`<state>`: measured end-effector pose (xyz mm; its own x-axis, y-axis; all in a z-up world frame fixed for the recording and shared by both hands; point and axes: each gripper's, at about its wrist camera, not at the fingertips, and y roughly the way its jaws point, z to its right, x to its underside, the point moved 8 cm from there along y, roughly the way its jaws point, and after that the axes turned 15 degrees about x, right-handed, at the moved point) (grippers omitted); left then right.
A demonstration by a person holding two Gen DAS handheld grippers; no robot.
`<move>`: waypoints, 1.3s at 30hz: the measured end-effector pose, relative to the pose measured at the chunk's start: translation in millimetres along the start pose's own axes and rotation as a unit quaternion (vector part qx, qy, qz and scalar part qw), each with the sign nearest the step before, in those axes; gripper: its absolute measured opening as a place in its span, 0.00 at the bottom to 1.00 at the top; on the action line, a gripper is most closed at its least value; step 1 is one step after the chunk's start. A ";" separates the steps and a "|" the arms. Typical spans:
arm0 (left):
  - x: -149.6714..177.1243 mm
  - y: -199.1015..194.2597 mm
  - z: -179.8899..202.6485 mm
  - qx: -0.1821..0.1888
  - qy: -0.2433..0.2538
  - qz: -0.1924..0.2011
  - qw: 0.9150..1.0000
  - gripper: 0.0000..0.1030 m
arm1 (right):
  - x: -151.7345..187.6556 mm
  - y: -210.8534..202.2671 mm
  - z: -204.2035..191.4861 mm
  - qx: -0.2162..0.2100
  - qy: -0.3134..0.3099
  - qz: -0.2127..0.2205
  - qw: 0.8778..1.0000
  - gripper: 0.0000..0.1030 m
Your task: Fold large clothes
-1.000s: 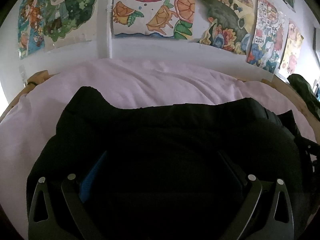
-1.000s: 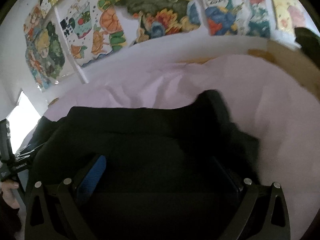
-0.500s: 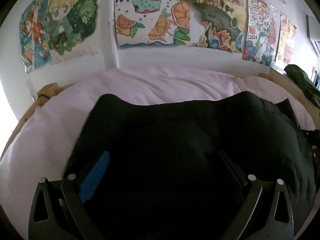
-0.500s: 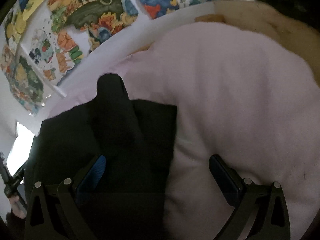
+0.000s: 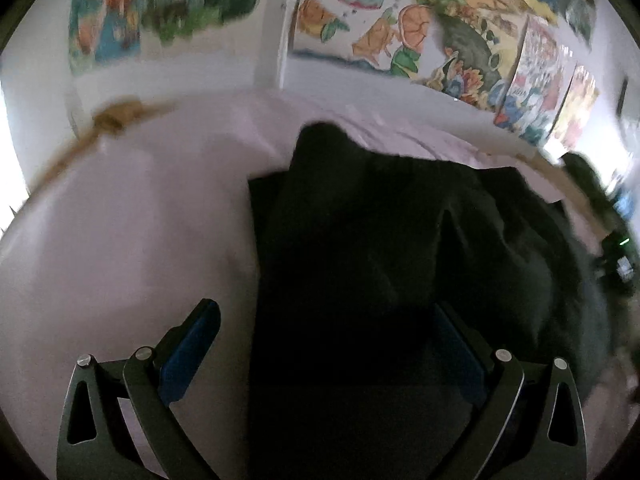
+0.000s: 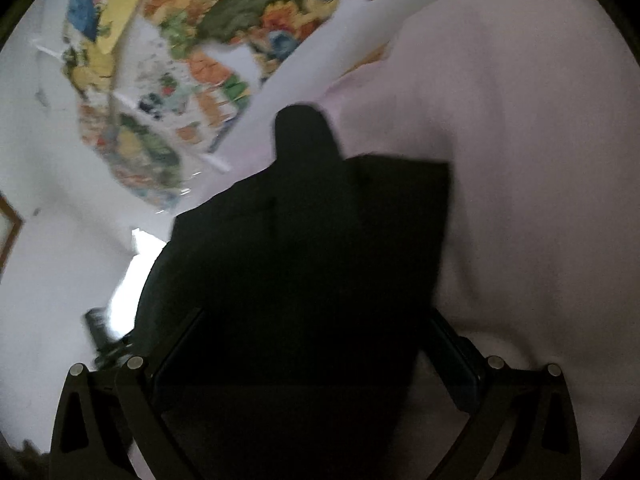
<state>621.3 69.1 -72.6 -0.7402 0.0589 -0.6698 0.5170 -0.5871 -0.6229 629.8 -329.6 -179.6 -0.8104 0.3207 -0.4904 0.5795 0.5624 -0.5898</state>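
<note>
Nearest the left wrist camera, the left gripper (image 5: 328, 344) shows both fingers spread wide. Its blue-padded left finger (image 5: 192, 344) stands over bare sheet, while the right one is dimly seen against dark cloth. Nothing is visibly pinched between the pads, though the fabric there is too dark to rule out contact.

In the right wrist view, the right gripper (image 6: 316, 348) also has its fingers set wide apart, one on each side of the dark cloth. Whether it has hold of any fabric cannot be told, because the cloth fills the gap as a black mass.

Beyond the fingers lies the black garment (image 5: 400, 248), resting on the pink bedsheet (image 5: 120, 220). In the left wrist view it shows a straight left edge and a squared corner. A narrower strip runs up over the body to a rounded end near the far side of the bed. The right wrist view shows the same rounded end (image 6: 304, 132) and a squared corner to its right.

As a judgement, one fold appears to be laid, a sleeve or side panel brought over the body. The right part of the garment looks rumpled and bulky in the left wrist view. Further folds and a final halving probably remain.

Farthest away, a wooden bed frame (image 5: 116, 116) edges the sheet. Colourful posters (image 5: 360, 20) cover the white wall.
</note>
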 end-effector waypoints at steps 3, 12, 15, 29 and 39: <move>3.1 10.3 -10.1 0.065 -0.055 -0.023 0.996 0.99 | 3.5 10.3 -1.3 0.004 -0.005 -0.020 1.000 1.00; 8.0 28.7 -7.3 0.114 -0.048 -0.056 0.991 0.99 | 16.0 17.1 5.5 0.014 -0.026 -0.015 0.999 1.00; 11.0 35.7 -6.5 0.122 -0.053 -0.076 0.988 0.99 | 18.3 16.0 5.2 0.006 -0.031 -0.015 0.999 1.00; 22.0 36.5 14.7 0.003 0.020 -0.077 0.997 0.99 | 24.4 13.3 7.1 -0.014 -0.045 -0.008 0.999 1.00; 24.9 34.9 17.2 0.002 0.021 -0.078 0.997 0.99 | 25.8 14.8 5.0 0.003 -0.059 -0.022 0.998 1.00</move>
<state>613.5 36.2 -104.1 -0.7924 0.1832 -0.5818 0.3955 -0.5719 -0.7187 617.9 -316.8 -204.1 -0.8189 0.2033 -0.5367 0.5448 0.5692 -0.6158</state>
